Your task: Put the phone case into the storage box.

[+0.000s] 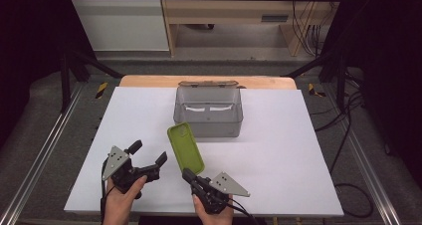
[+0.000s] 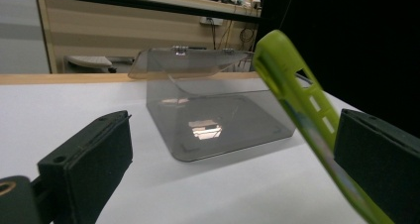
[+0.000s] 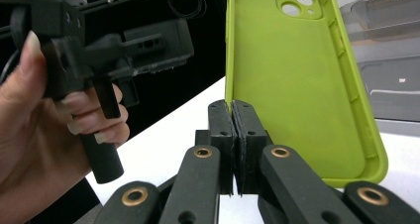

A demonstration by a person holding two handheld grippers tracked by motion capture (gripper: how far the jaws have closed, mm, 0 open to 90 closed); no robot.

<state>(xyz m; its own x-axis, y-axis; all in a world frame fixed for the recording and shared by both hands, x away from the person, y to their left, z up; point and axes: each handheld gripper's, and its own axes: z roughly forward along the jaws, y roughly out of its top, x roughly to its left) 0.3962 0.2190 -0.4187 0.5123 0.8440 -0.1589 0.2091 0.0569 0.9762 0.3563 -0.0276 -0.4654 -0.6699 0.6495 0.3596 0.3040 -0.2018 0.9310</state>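
The left gripper (image 1: 148,153), held in the person's left hand (image 1: 122,197) just left of the phone case (image 1: 185,149), is tilted toward that case with its jaws spread wide and nothing between them; in the left gripper view one black pad sits close against the case's edge (image 2: 317,110), though I cannot tell whether it touches. The right gripper (image 1: 188,175), in the right hand (image 1: 214,210) at the near end of the case, points away from the person, and its jaws are pressed together on the case's lower rim, holding the case raised off the white counter (image 1: 278,155) and leaning.

The phone case is lime green, a soft-looking moulded shell with rounded corners, a raised lip, camera cut-outs (image 3: 296,3) at its far end and side slots; its hollow inside faces the right gripper.

Just beyond the case stands a smoky translucent plastic box (image 1: 208,111), rectangular with rounded corners, its hinged lid (image 2: 185,61) tipped back. Inside it, only a pale reflection on the floor can be seen.
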